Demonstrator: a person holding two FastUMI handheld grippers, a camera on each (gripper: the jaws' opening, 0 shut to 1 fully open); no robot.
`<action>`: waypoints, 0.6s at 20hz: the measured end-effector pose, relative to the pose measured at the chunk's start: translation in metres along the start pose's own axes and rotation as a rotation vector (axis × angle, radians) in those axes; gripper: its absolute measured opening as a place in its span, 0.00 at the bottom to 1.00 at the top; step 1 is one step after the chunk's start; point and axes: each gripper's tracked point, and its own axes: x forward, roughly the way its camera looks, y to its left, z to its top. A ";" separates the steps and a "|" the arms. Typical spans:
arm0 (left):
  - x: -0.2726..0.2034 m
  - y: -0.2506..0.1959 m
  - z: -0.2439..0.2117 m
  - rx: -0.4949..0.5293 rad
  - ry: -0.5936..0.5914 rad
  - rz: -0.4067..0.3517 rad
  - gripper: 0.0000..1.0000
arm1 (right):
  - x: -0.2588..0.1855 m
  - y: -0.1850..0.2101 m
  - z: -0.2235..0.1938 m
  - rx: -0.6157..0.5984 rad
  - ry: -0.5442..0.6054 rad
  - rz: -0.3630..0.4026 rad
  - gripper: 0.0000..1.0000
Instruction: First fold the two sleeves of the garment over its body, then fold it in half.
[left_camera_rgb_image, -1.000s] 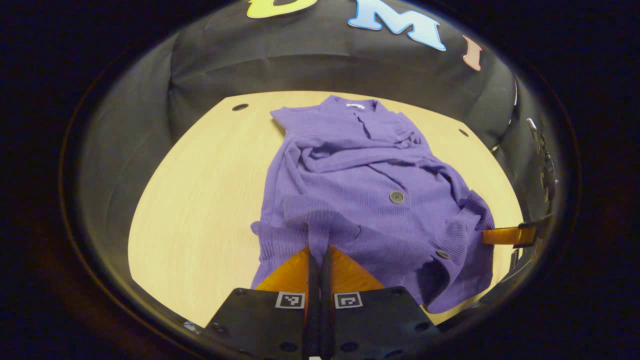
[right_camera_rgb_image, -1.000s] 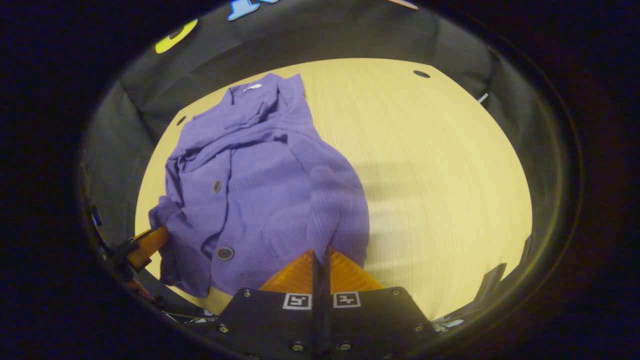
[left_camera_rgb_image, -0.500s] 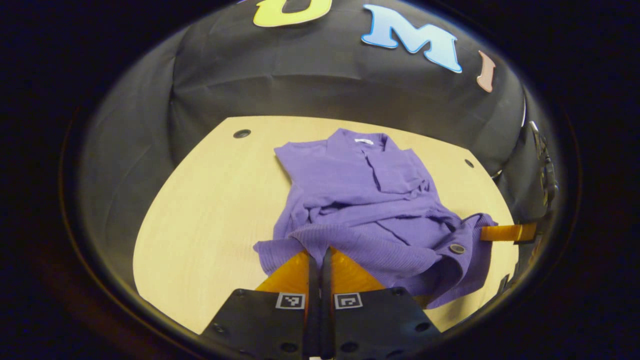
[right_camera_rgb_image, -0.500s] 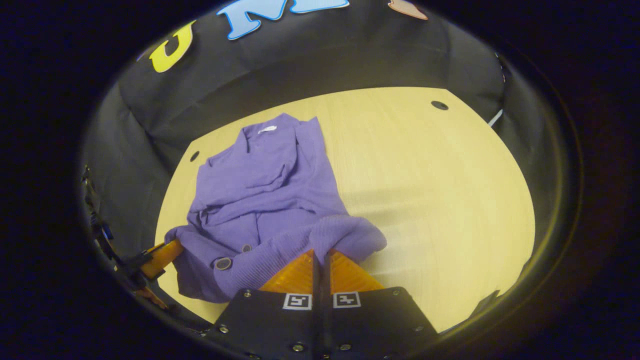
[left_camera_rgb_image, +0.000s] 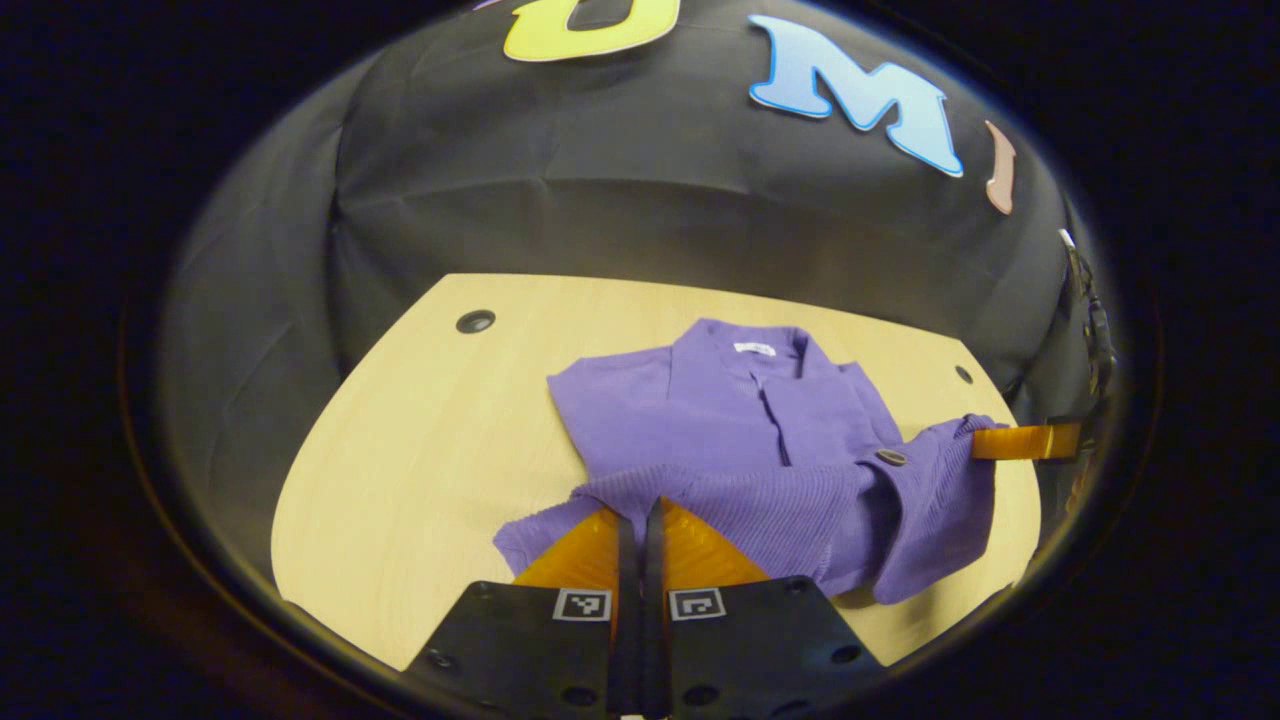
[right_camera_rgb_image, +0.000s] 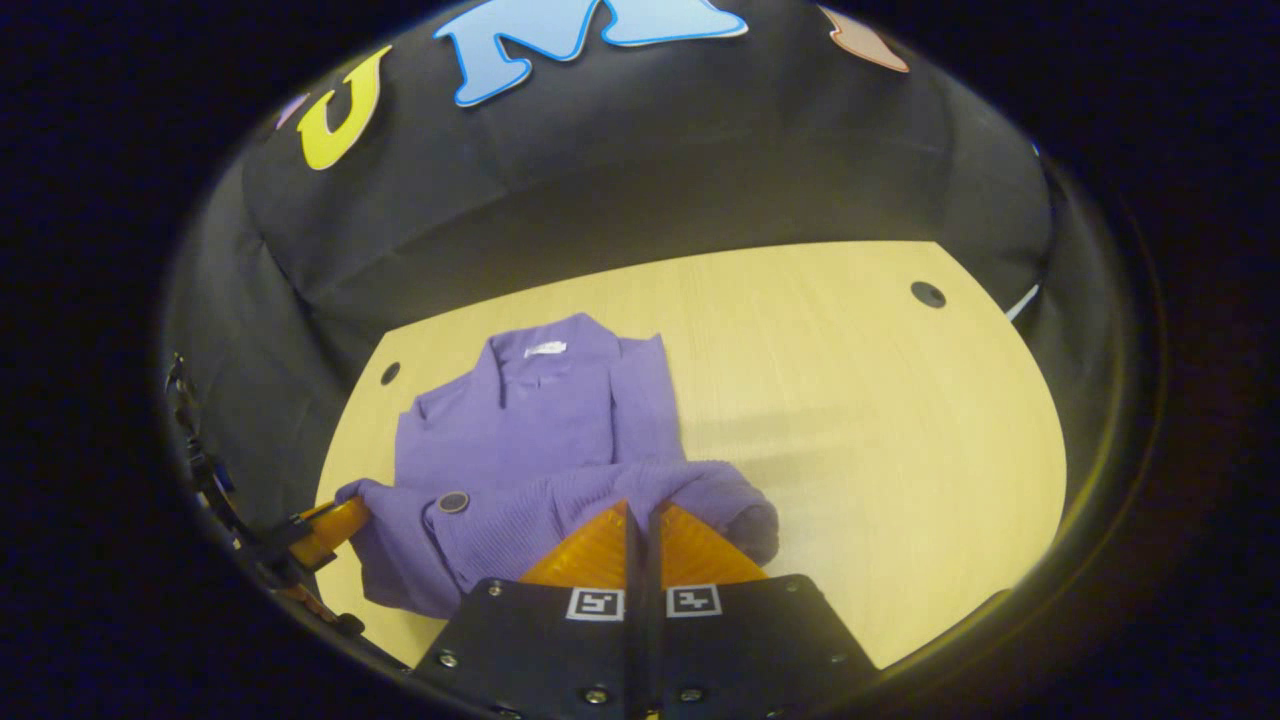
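- Left gripper (left_camera_rgb_image: 638, 512): in the left gripper view it sits at 6 o'clock, fingers pressed narrow with the ribbed hem (left_camera_rgb_image: 740, 505) of the purple garment (left_camera_rgb_image: 720, 420) pinched between them; the edge is raised off the wooden table (left_camera_rgb_image: 400, 480).
- Garment: in the left gripper view it lies just right of centre, collar (left_camera_rgb_image: 755, 350) at 12 o'clock of the cloth, toward the booth wall. The upper body lies flat and smooth; the lower part is lifted and draped toward the collar end.
- No sleeve sticks out at either side, so I judge the sleeve folds done, though the sleeves themselves are hidden under the lifted cloth.
- Button (left_camera_rgb_image: 890, 457): sits on the raised front edge at about 3 o'clock of the garment, near the other gripper's finger.
- Right gripper (right_camera_rgb_image: 640, 512): in the right gripper view it is at 6 o'clock, fingers likewise narrow and clamped on the hem's other corner; in the left gripper view its finger shows at 3 o'clock, with cloth hanging from it.
- Progress: the fold in half looks under way. Left to do, in my judgement: carry the hem over to the collar, lay it down square, and let go with both grippers.
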 end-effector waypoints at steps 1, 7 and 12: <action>0.008 0.001 0.012 -0.005 -0.015 0.001 0.07 | 0.009 0.001 0.012 -0.001 -0.012 0.003 0.01; 0.064 0.001 0.077 -0.016 -0.097 -0.002 0.07 | 0.055 0.006 0.079 0.012 -0.097 0.018 0.01; 0.113 -0.006 0.112 0.004 -0.163 -0.013 0.06 | 0.096 -0.003 0.102 0.034 -0.122 -0.002 0.01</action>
